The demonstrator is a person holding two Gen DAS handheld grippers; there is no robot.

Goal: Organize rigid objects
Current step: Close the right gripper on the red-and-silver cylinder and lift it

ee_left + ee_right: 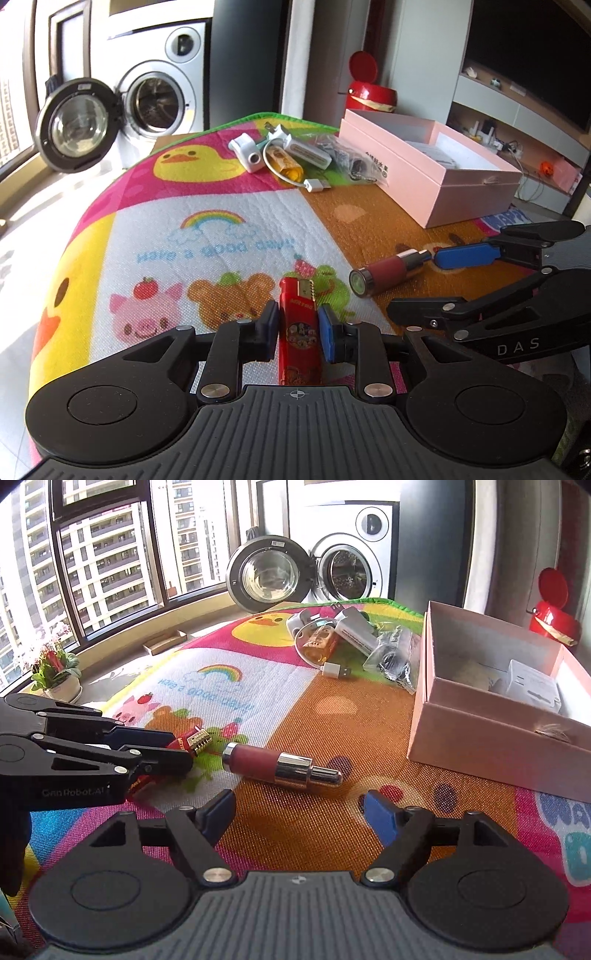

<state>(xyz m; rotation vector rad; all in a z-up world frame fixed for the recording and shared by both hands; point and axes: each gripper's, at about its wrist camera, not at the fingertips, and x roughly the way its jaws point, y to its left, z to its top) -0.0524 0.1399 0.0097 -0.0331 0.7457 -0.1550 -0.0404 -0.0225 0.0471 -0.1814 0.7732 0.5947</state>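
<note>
**Lighter pinched on the mat, maroon tube loose beside it**

The printed play mat (236,229) has open room across its middle: the white rainbow panel and the orange panel lie bare between the grippers and the far clutter. A pink box (436,173), lid off, stands along the mat's right side, its near corner well apart from both tools. At the far edge, a heap of white adapters, a cable and small bags (295,155) sits just beside the box.

The left gripper (298,326) is pressed together on a red lighter (297,317), its blue pads clamping the body at both sides. The lighter is glossy red with printed pictures and a metal head; its long axis runs away from the left camera, head pointing to the far clutter.

The right gripper (299,808) stands spread, nothing between its pads. Just ahead of it lies a maroon tube (280,764) with a silver tip, flat on the mat, lengthwise across the right view, silver tip toward the box.
</note>
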